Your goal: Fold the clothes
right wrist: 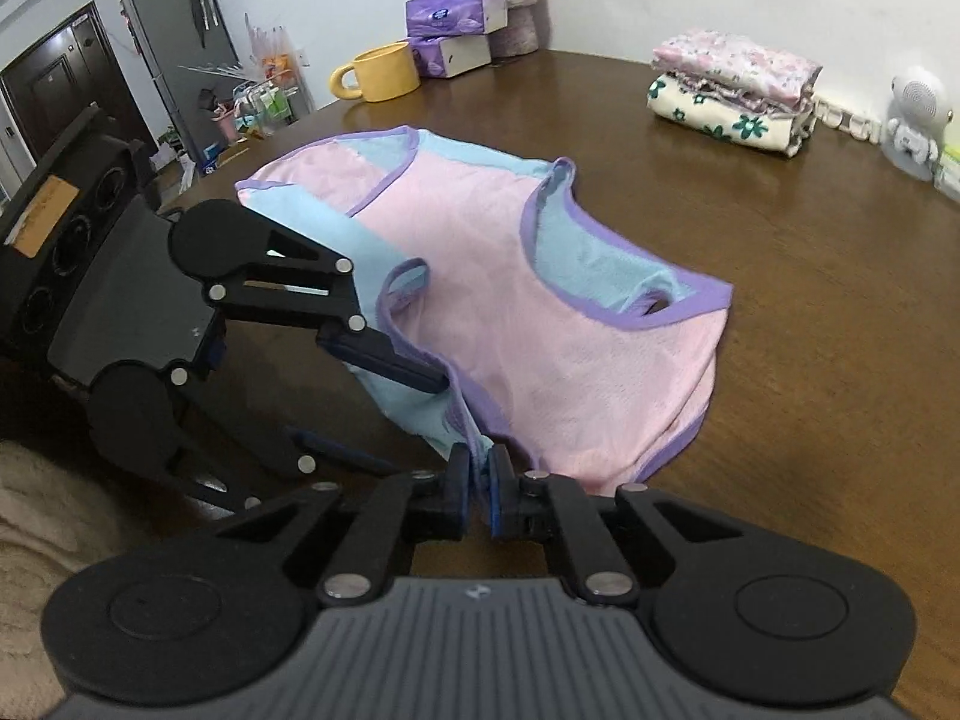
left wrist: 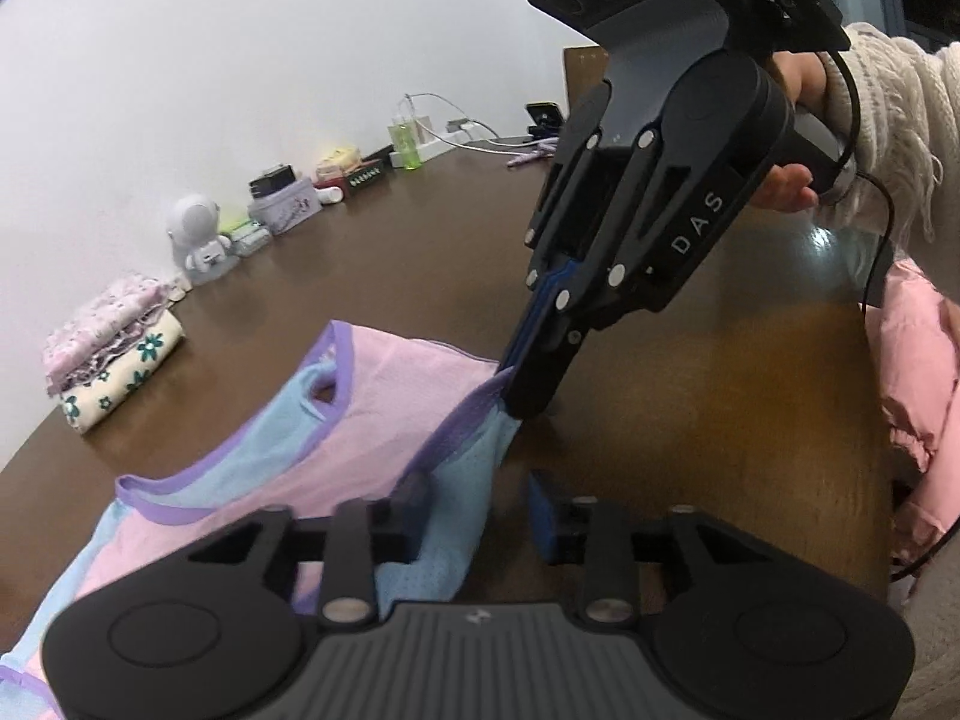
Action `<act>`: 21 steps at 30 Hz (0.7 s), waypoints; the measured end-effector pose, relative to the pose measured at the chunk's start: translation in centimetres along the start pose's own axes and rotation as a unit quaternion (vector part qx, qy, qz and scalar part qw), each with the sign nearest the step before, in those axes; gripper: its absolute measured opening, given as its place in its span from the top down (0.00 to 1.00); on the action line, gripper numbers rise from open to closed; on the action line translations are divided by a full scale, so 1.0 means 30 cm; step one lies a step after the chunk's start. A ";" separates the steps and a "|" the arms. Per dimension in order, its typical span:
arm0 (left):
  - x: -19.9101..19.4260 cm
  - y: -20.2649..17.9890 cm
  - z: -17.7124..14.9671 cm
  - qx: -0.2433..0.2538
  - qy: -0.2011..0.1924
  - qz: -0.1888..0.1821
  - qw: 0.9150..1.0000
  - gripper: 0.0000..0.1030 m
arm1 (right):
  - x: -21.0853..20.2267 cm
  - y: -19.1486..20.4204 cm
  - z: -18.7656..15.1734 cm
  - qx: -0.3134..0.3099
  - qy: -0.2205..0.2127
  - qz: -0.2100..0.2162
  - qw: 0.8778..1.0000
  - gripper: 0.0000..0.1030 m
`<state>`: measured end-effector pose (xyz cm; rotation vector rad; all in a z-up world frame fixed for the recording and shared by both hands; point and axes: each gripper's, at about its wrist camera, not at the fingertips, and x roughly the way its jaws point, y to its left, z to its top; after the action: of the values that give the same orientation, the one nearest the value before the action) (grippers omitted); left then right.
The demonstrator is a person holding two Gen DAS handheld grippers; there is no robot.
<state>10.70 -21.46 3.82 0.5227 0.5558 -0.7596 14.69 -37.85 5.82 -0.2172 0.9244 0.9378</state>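
Two grippers meet at one corner of the vest [right wrist: 480, 300]: your right gripper [right wrist: 478, 495] pinches its blue, purple-trimmed edge, your left gripper [left wrist: 480, 525] stands parted around the fabric. Pink and blue, it lies rumpled on the brown table [right wrist: 810, 330].

The right gripper [right wrist: 478, 489], seen from its own wrist camera, has its blue-padded fingers [right wrist: 497, 495] pressed together on a fold of cloth, the jaws nearly meeting. From the left wrist view it angles steeply downward, gripped from behind by the person's right hand [left wrist: 792, 180], a cream knitted sleeve covering the wrist. The left gripper [left wrist: 477, 510] sits low and level, its jaws spread wide apart, one finger [right wrist: 390, 363] lying against the cloth's edge.
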 end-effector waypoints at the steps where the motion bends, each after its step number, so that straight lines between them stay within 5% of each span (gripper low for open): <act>1: 0.000 0.005 0.000 -0.003 0.000 0.001 1.000 0.80 | 0.002 -0.007 0.003 0.004 0.000 0.004 1.000 0.96; 9: 0.010 0.021 -0.003 -0.018 0.006 -0.009 1.000 0.78 | 0.037 -0.048 -0.006 0.024 0.009 0.003 1.000 0.96; 16: -0.001 0.037 0.015 -0.050 -0.009 -0.060 0.997 0.61 | 0.052 -0.099 0.002 0.053 0.007 -0.010 0.999 0.96; 21: -0.033 0.068 0.024 -0.086 -0.027 -0.079 0.993 0.59 | 0.058 -0.126 0.005 0.068 0.003 -0.011 0.998 0.96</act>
<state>11.85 -20.18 5.46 0.2992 0.6111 -0.8648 18.13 -38.99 3.78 -0.1155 0.9858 0.8507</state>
